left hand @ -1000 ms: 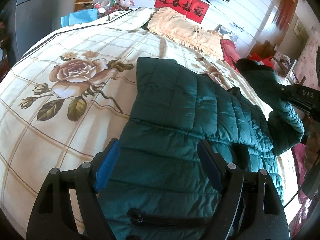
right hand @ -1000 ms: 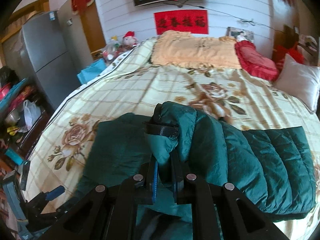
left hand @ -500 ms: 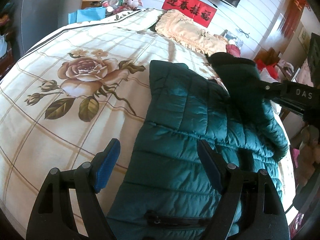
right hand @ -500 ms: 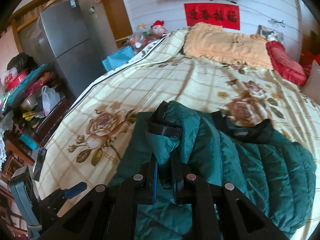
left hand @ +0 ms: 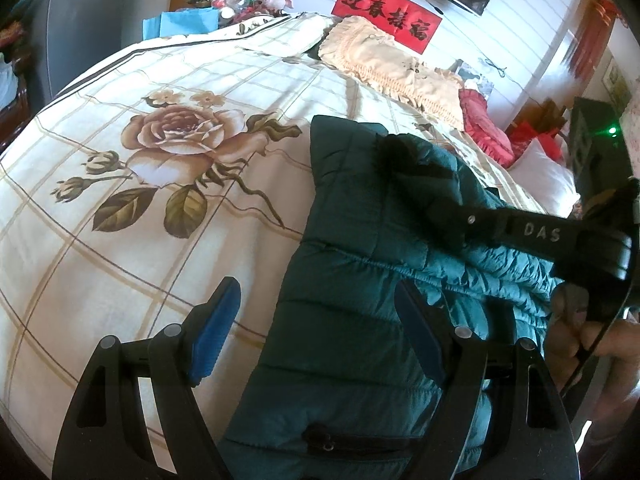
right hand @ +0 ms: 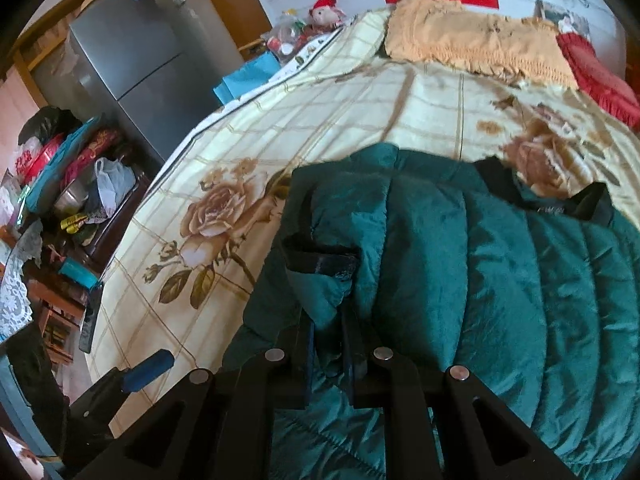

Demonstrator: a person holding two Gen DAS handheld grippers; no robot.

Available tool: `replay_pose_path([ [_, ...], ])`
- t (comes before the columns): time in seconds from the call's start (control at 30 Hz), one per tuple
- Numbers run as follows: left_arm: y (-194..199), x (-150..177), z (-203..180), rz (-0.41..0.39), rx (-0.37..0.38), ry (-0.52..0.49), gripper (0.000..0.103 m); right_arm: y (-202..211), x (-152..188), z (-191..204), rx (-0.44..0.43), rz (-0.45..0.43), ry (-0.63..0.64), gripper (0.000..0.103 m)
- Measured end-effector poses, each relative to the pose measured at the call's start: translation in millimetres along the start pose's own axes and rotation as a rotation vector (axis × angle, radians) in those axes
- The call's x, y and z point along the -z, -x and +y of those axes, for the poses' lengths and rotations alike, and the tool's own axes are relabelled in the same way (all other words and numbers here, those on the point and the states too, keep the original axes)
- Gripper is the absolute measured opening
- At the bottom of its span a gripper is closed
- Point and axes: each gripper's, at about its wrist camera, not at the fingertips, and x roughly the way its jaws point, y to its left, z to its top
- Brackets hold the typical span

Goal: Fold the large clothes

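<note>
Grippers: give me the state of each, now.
Left gripper: open, holding nothing, above the green jacket.
Right gripper: shut on the jacket's sleeve cuff.

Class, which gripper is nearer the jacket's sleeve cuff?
Right: the right gripper is shut on the sleeve just behind the cuff; the left gripper hangs open over the jacket's hem.

I see a dark green quilted puffer jacket lying on the bed, one sleeve with a black cuff lifted over its body; its black collar seems open, though it's blurred.
</note>
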Motion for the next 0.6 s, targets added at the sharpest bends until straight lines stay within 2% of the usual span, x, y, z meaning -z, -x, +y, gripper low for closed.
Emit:
replay_pose_path([
  [0.03,-0.4,0.1,-0.1,0.001,-0.001,-0.001,0.080,-3.4,0.5,-0.8,-0.002,0.014,0.001,0.015],
  [0.1,-0.5,0.2,-0.5,0.003,-0.002,-0.004,0.080,-5.3,2.0,-2.0,-0.026,0.023,-0.006,0.033],
  [0.13,-0.2,0.4,-0.8,0.002,-0.003,-0.007,0.080,-3.7,3.0,-1.8,-0.054,0.022,-0.013,0.051],
  [0.17,-0.1,0.6,-0.7,0.000,-0.004,-0.008,0.080,-1.3,3.6,-1.7,-0.083,0.018,-0.021,0.058],
  [0.37,4.7,-2.4,-1.2,-0.013,0.013,0.006,0.080,33.3,8.2,0.6,-0.074,-0.045,0.006,0.058],
  [0.43,8.9,-4.7,-4.6,-0.029,0.032,0.010,0.080,49.8,10.5,-10.5,-0.070,-0.075,-0.015,0.058],
  [0.6,8.8,-16.1,-21.7,-0.039,0.064,0.005,0.080,89.7,23.3,-55.3,0.016,-0.125,-0.077,0.063],
])
